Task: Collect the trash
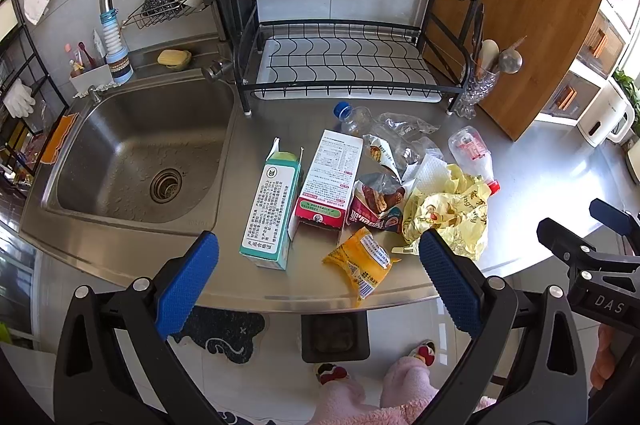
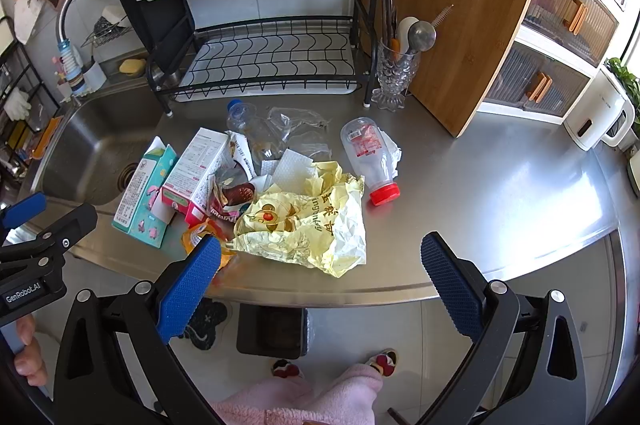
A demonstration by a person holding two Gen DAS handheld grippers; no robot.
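Note:
Trash lies in a pile on the steel counter point(image 1: 532, 193): a teal carton point(image 1: 270, 211), a white and red box point(image 1: 332, 177), a yellow snack packet point(image 1: 360, 263), a crumpled yellow bag point(image 1: 448, 209) point(image 2: 308, 221), a red-capped bottle point(image 1: 476, 155) point(image 2: 370, 155), a blue-capped clear bottle point(image 1: 352, 115) and wrappers. A black bin point(image 1: 335, 337) point(image 2: 272, 331) stands on the floor under the counter edge. My left gripper point(image 1: 316, 283) is open and empty, above the counter's front edge near the packet. My right gripper point(image 2: 320, 289) is open and empty, just in front of the yellow bag.
A sink point(image 1: 136, 161) with a tap is at the left. A black dish rack point(image 1: 344, 61), a glass utensil holder point(image 1: 478, 85) and a wooden board point(image 1: 536, 13) stand behind the pile. A white kettle point(image 2: 600, 113) is at the right. The person's slippered feet point(image 2: 380, 361) are below.

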